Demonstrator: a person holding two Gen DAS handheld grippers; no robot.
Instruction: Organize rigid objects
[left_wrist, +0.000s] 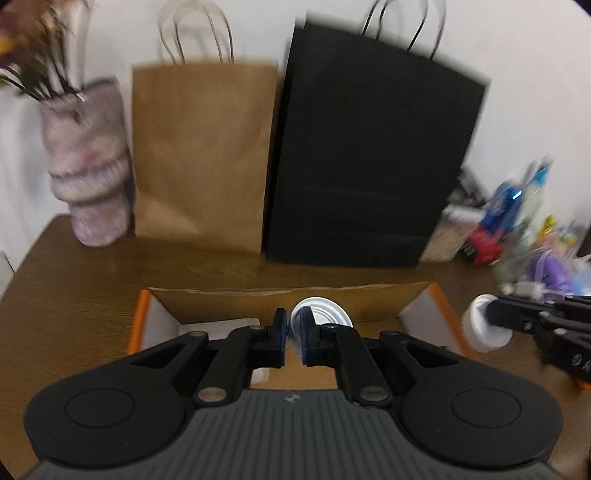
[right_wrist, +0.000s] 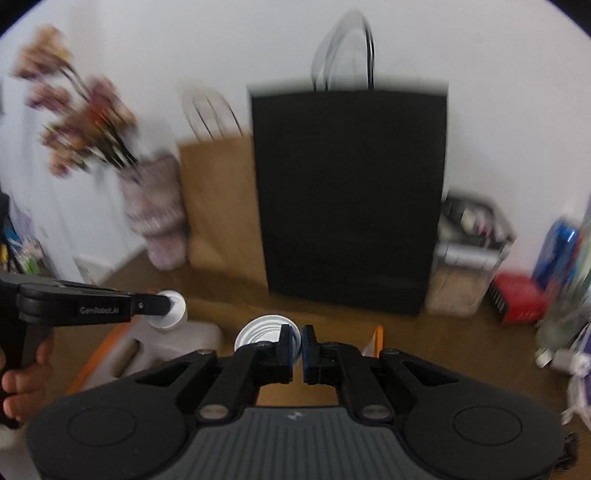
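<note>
Tongs: left tongs (left_wrist: 293, 338) and right tongs (right_wrist: 298, 350) each clamped tight on a small white ribbed plastic cup (left_wrist: 320, 312); light, thin-walled, crushable — rim grip holds

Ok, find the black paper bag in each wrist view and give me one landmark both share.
Left wrist: black paper bag stands centre-right, against the wall.
Right wrist: black paper bag fills the centre.
Shared landmark: the brown paper bag right beside it on its left.
</note>
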